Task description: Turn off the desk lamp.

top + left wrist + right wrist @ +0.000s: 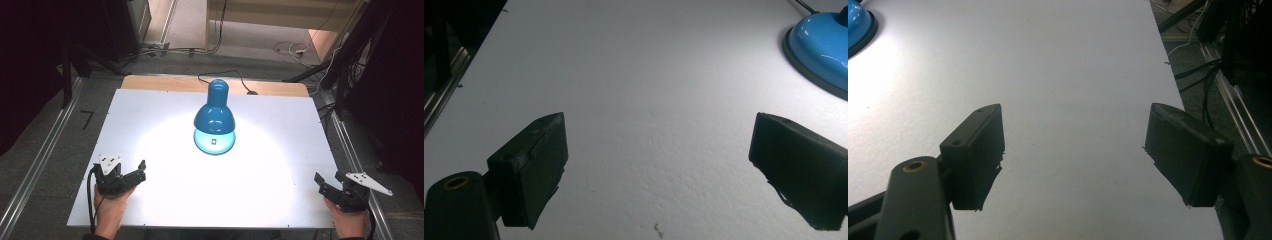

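Right now your left gripper (141, 170) rests near the front left corner of the white table (280, 200), held in your left hand (107, 207), with its jaws pointing inward and slightly away from you. In the left gripper view those two black jaws stand wide apart with nothing but bare tabletop between them. Your right gripper (327, 181) sits near the front right corner in your right hand (347, 220), angled inward toward the middle of the table. In the right gripper view its jaws are likewise spread wide, with only white surface in the gap.

The blue lamp (215, 116) stands at the middle of the table toward the far side, well apart from both grippers and roughly between them. Its shade points down and throws a bright round pool of light onto the tabletop in front of it. Its black cable (227, 75) trails off over the far edge. Neither gripper touches the lamp.
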A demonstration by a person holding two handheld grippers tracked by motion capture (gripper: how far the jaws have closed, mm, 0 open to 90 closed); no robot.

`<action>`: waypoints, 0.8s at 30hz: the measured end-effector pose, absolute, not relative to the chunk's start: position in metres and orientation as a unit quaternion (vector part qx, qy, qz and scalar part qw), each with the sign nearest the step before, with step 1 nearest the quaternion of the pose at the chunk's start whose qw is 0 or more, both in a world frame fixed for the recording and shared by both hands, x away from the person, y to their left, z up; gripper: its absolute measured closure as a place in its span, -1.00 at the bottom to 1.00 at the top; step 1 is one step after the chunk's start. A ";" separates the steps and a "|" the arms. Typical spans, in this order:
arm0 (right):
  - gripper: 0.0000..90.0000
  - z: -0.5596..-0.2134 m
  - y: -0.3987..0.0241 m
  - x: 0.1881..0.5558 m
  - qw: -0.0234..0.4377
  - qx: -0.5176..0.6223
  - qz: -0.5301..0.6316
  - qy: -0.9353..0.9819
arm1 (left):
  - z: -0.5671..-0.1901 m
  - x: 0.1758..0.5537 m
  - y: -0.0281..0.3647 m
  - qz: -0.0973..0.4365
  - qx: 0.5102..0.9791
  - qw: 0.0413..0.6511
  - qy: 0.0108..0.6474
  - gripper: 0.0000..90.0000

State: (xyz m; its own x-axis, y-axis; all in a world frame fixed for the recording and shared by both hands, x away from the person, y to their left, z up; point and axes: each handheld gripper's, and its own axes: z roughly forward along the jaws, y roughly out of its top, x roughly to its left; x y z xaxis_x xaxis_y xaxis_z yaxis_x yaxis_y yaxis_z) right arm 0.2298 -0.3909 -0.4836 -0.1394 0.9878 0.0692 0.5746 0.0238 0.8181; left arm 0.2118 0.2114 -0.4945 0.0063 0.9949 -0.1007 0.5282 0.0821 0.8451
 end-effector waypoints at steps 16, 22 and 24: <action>-0.53 -0.484 -0.389 0.230 0.280 0.591 0.366 0.662 | -0.490 0.223 0.190 0.310 0.606 0.388 0.621 -0.79; -0.53 -0.484 -0.390 0.230 0.281 0.590 0.367 0.662 | -0.489 0.227 0.181 0.310 0.612 0.390 0.613 -0.79; -0.53 -0.484 -0.389 0.231 0.281 0.590 0.366 0.663 | -0.489 0.229 0.178 0.310 0.616 0.390 0.611 -0.79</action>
State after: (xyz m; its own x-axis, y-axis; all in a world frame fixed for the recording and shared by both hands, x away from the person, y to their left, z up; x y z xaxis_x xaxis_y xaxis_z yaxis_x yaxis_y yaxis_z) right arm 0.2305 -0.3895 -0.4840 -0.1461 0.9875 0.0597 0.5764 0.0359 0.8164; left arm 0.2290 0.1781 -0.4888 0.0616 0.9936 -0.0944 0.5105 0.0500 0.8584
